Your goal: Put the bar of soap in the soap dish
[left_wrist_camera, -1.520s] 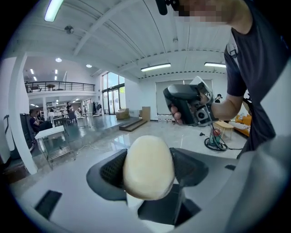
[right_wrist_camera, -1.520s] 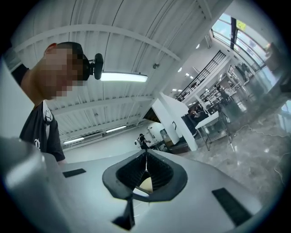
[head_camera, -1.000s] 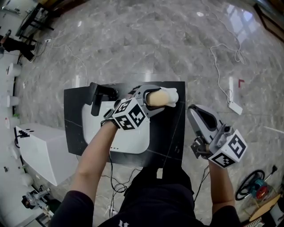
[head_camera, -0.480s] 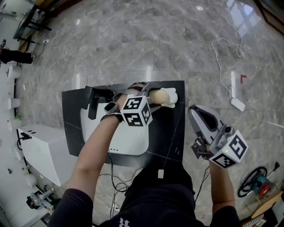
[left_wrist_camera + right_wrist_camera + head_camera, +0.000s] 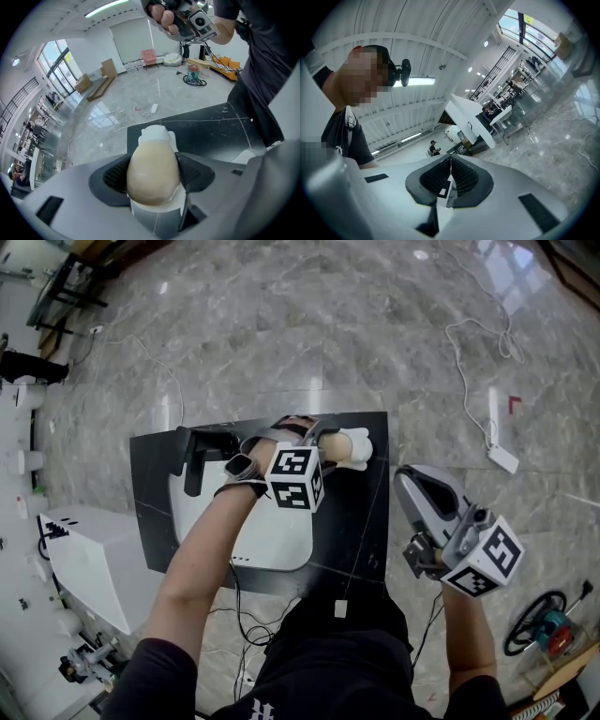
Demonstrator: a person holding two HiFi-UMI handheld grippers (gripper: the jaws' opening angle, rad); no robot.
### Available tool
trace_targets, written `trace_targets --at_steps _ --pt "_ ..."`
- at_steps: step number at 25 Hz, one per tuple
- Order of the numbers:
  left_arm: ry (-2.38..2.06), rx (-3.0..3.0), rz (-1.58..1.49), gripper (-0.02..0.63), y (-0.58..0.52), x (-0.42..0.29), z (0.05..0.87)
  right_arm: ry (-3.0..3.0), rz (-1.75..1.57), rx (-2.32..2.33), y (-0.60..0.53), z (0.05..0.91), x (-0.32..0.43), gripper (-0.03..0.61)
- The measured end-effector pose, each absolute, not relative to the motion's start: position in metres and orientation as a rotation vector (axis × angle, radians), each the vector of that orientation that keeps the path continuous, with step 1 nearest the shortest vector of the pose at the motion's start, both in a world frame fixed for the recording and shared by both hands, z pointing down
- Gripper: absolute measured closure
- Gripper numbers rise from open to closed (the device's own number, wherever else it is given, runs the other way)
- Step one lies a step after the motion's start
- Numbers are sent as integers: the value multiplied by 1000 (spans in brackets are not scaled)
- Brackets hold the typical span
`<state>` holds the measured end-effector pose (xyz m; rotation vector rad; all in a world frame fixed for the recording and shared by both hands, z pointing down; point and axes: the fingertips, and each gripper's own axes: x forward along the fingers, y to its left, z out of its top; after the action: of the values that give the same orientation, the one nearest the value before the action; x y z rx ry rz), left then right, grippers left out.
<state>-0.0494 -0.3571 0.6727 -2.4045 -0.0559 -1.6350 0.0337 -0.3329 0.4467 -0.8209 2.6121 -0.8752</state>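
Observation:
The beige oval bar of soap point(image 5: 153, 171) is clamped between the dark pads of my left gripper point(image 5: 154, 176), which is shut on it. In the head view the soap point(image 5: 336, 443) hangs at the far right corner of the black mat point(image 5: 361, 521), right at the white soap dish point(image 5: 361, 448). The dish point(image 5: 155, 135) shows just beyond the soap's tip; I cannot tell whether they touch. My right gripper point(image 5: 417, 486) is off the mat to the right, held in the air. Its jaws point(image 5: 449, 180) are shut with nothing between them.
A white sink basin point(image 5: 253, 526) with a black faucet point(image 5: 192, 457) fills the mat's left half. A white box point(image 5: 80, 559) stands to the left. Cables and a power strip point(image 5: 497, 460) lie on the marble floor at the right. A cable hangs off the mat's front edge.
My left hand has shifted a little right and rolled over, with the soap staying at the dish. The right gripper has hardly moved.

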Motion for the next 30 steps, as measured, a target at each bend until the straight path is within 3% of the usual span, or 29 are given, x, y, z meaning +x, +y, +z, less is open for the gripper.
trace_targets --at_steps 18,30 --pt "-75 -2403 -1637 321 -353 -54 672 2624 -883 -802 -332 447 35 571" --pt "99 -2598 -1371 336 -319 -40 573 2772 -786 -759 -316 433 -1 571"
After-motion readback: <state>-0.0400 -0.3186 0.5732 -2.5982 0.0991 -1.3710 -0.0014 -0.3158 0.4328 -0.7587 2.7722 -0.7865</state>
